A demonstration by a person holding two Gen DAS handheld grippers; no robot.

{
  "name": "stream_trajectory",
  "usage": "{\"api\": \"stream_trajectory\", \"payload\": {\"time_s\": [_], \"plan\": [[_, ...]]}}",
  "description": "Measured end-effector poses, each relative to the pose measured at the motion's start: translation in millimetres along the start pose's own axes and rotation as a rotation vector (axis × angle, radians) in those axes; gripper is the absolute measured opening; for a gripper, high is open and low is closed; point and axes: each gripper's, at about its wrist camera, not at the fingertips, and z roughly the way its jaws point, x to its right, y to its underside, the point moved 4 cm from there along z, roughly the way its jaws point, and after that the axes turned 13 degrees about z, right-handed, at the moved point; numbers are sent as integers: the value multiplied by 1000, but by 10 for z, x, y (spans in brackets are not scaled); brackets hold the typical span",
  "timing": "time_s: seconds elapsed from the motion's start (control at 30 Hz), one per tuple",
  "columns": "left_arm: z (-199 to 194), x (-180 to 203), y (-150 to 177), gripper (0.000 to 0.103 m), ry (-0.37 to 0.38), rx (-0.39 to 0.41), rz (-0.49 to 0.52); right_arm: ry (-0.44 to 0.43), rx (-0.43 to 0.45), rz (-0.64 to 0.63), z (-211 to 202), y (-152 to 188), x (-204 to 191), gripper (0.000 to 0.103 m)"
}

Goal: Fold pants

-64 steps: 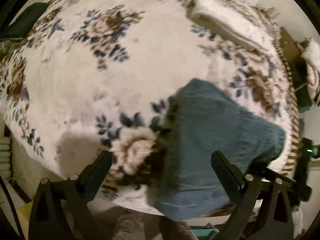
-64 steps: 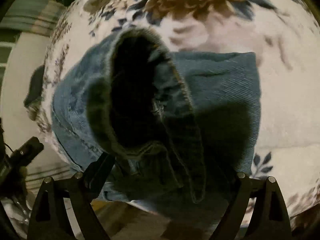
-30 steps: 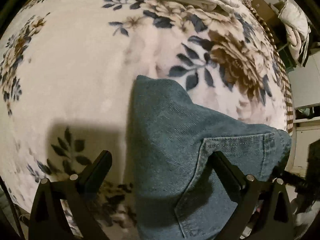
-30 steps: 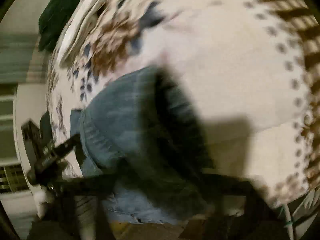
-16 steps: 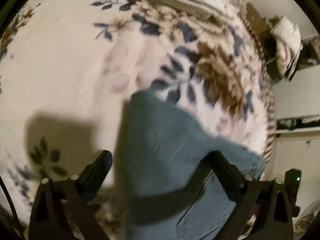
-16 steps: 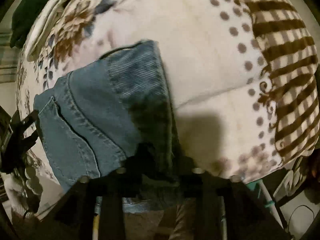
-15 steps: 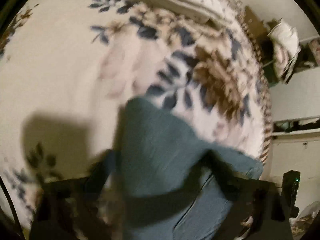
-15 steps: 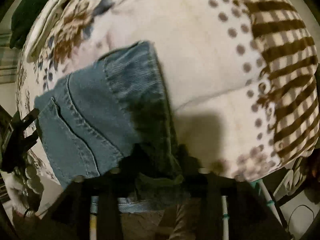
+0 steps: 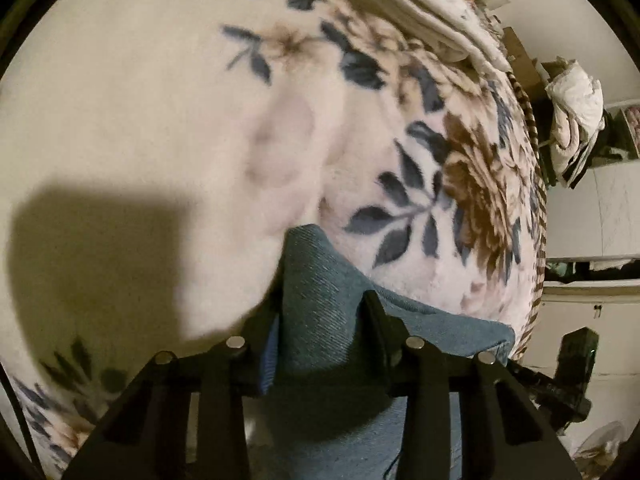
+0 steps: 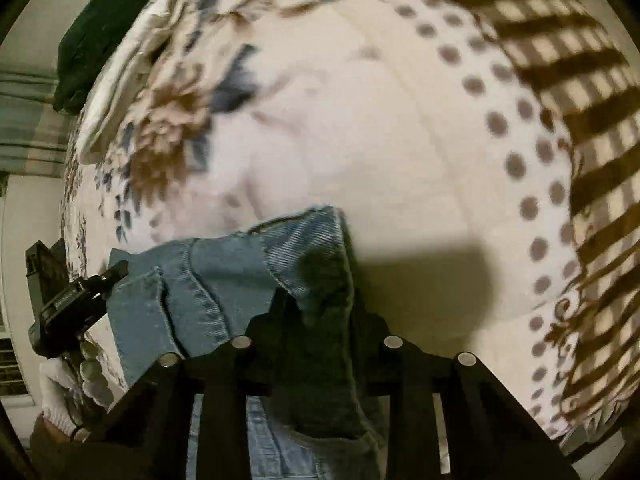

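Both tongs just closed on jeans [image 9: 320, 300], fingertips hidden in denim

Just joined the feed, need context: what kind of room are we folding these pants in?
Probably a bedroom: the jeans lie on a floral fleece blanket spread like bedding, with folded bedding at its far edge and a bundle of linens beyond.

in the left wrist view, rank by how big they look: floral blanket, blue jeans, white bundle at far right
1. Cream floral fleece blanket, fills most of the view.
2. Blue denim jeans, close to the camera, so perhaps enlarged.
3. White crumpled cloth bundle, far off, so true size unsure.
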Motion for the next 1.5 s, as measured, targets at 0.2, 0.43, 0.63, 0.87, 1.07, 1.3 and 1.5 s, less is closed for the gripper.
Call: {"api": "stream_trajectory", "payload": {"time_s": [0.2,0.43,0.63,0.87,1.07,1.3,1.5], "plan": [[-474,353,257,92,-45,40,90,-126,-80,85,-262,206,227,83],[-214,429,970,92,47,-19,44,-194,-281,59,260,805,492,90],[31,234,1062,92,153,-61,-40,-310,-297,32,419,722,347,103],[74,333,1054,78,201,-46,19,-255,-294,-131,515,839,78,102],[-287,321,1083,30,252,30,30,-287,-225,-206,374,1109,-350,42],[-784,-67,1010,30,246,103,12,-347,-217,-217,367,1182,-724,42],[-429,-468,1030,57,242,6,16,-263,-338,-127,935,1059,-605,81]]}}
